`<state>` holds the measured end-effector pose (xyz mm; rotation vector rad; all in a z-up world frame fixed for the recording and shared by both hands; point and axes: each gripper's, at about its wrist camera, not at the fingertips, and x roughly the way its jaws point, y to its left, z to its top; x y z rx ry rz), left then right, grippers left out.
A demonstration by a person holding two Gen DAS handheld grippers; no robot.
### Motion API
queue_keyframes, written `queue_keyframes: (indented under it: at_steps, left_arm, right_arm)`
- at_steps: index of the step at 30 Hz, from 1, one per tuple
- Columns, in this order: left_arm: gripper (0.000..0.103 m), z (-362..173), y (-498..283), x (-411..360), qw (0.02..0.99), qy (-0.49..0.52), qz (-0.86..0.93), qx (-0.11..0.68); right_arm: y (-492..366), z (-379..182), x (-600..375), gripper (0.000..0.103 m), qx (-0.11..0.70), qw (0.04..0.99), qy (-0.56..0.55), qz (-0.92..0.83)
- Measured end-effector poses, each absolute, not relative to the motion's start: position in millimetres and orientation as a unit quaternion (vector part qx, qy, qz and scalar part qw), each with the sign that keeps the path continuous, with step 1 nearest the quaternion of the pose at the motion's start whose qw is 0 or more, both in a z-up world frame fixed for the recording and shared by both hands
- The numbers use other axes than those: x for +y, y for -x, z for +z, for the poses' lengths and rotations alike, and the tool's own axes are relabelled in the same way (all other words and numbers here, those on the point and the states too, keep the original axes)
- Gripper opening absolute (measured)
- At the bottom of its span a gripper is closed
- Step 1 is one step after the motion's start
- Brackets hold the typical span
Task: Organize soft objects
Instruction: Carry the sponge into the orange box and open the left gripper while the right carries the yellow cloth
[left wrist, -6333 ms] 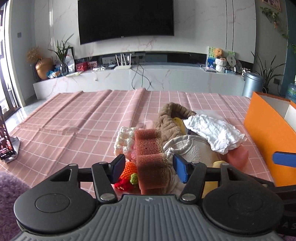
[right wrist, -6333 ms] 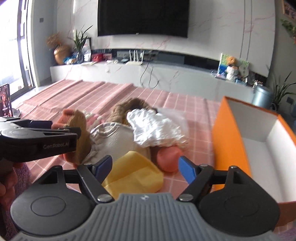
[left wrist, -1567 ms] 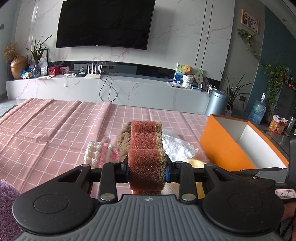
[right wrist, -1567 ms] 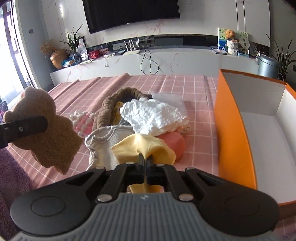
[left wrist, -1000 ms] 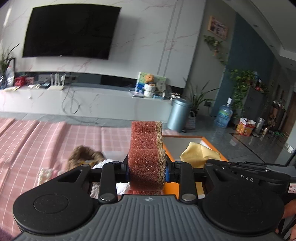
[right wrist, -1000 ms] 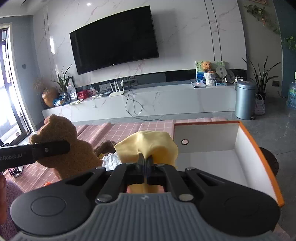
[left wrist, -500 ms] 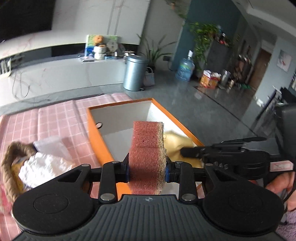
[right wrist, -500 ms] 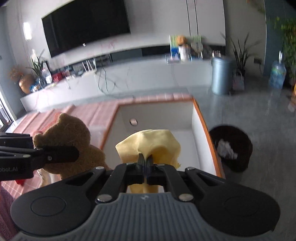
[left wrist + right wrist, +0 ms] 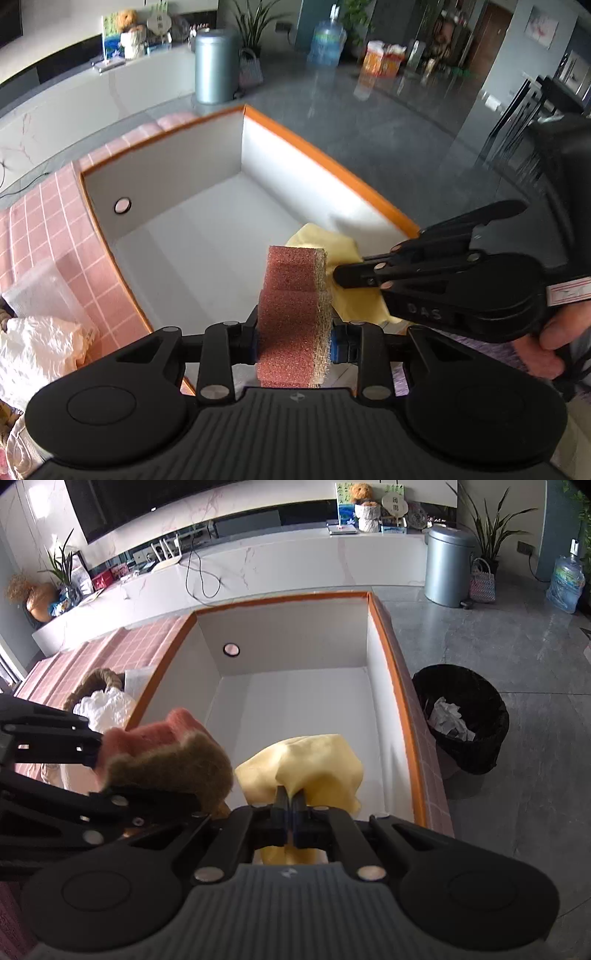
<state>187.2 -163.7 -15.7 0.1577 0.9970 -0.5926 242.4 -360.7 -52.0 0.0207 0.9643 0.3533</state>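
Observation:
My left gripper (image 9: 293, 341) is shut on a reddish-brown bear-shaped sponge (image 9: 293, 314) and holds it over the near end of the orange box (image 9: 332, 162), whose white inside is bare. The sponge also shows in the right wrist view (image 9: 166, 757). My right gripper (image 9: 290, 814) is shut on a yellow cloth (image 9: 306, 764) and holds it over the same box (image 9: 391, 672), just right of the sponge. The yellow cloth shows beside the sponge in the left wrist view (image 9: 332, 243).
A white crumpled cloth (image 9: 33, 347) and a clear plastic bag (image 9: 40, 288) lie on the pink checked tablecloth (image 9: 44, 206) left of the box. A brown rope basket (image 9: 96, 679) sits there too. A black waste bin (image 9: 461, 716) stands on the floor right of the table.
Both grippers have moved right from the pile to above the box and tilted down into it, each still holding its object. The box now fills both views.

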Motion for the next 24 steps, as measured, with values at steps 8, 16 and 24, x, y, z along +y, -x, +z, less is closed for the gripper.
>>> queue_keyframes:
  at_steps: [8, 16, 24]
  left_arm:
    - [0.036, -34, -195, -164, 0.813, -0.090, -0.259, 0.514]
    - [0.069, -18, -187, -153, 0.841, -0.105, -0.242, 0.472]
    - [0.056, -3, -186, -135, 0.873, -0.077, -0.205, 0.435]
  right_arm:
    - [-249, -66, -350, 0.000, 0.484, 0.856, 0.000, 0.181]
    - [-249, -66, -347, 0.000, 0.484, 0.858, 0.006, 0.173]
    - [-251, -68, -323, 0.000, 0.481, 0.855, 0.017, 0.193]
